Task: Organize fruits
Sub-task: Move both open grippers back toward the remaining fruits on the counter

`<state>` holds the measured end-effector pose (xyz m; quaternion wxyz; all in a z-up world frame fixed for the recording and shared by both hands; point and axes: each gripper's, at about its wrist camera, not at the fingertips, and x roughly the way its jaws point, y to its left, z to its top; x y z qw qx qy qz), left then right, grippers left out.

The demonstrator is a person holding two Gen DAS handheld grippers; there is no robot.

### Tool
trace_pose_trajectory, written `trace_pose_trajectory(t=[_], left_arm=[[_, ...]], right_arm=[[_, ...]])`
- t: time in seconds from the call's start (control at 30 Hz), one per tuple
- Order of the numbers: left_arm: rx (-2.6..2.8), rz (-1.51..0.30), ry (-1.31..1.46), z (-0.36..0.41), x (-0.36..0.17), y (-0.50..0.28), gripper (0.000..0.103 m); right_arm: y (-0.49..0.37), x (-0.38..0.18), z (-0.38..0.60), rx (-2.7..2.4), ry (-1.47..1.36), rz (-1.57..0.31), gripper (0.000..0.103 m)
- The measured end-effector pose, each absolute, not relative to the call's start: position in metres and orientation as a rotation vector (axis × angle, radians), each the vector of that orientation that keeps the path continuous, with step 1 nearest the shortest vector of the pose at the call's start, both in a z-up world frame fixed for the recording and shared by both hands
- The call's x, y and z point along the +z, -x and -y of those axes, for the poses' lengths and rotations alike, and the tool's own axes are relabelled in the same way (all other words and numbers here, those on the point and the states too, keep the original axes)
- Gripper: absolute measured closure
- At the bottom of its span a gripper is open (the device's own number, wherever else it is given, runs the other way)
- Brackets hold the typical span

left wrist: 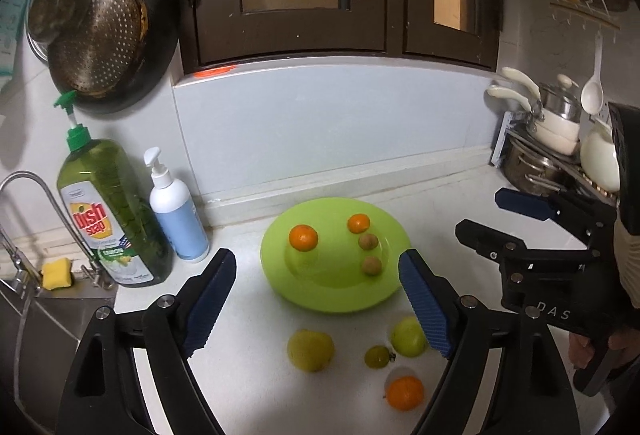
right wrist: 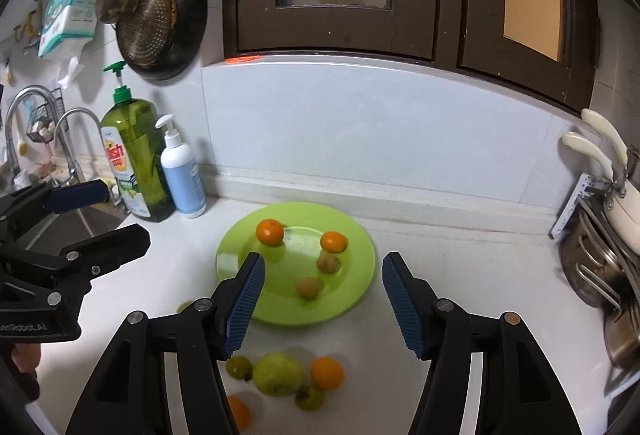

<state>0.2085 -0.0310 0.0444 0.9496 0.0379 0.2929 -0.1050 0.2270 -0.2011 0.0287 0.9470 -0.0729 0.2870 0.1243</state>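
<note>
Nearest the camera, loose fruit lies on the white tabletop [left wrist: 248, 315]: in the left wrist view an orange [left wrist: 405, 392], a small green fruit [left wrist: 377, 356] and 2 larger yellow-green fruits [left wrist: 310, 349], all on the near side of the green plate [left wrist: 276, 267]. The plate carries 2 oranges [left wrist: 303, 237] on its far half and 2 small brown fruits [left wrist: 368, 241] toward its right. The left gripper [left wrist: 316, 309] hangs above the tabletop, fingers wide, nothing between them. The right gripper [right wrist: 320, 305] hovers over the plate's near edge, fingers apart and empty. A dish soap bottle [left wrist: 108, 211] and a white pump bottle [left wrist: 178, 211] stand far left by the sink [left wrist: 36, 319].
</note>
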Motion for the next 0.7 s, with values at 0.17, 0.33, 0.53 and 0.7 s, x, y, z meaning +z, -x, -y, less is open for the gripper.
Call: trace_pose_trajectory(t=[0.17, 0.33, 0.53, 0.7], left_arm=[[-0.221, -0.604, -0.085, 0.04, 0.039, -0.189, 0.019], [-0.228, -0.618, -0.107, 0.049, 0.028, -0.175, 0.019], [-0.244, -0.648, -0.138, 0.058, 0.005, -0.156, 0.019], [-0.262, -0.665, -0.142, 0.065, -0.015, -0.145, 0.02]], right_arm=[[-0.206, 0.024, 0.212, 0.256, 0.146, -0.587, 0.041], [-0.19, 0.019, 0.221, 0.257, 0.144, -0.591, 0.041], [-0.174, 0.004, 0.228, 0.257, 0.152, -0.616, 0.041], [-0.168, -0.016, 0.23, 0.289, 0.174, -0.651, 0.041]])
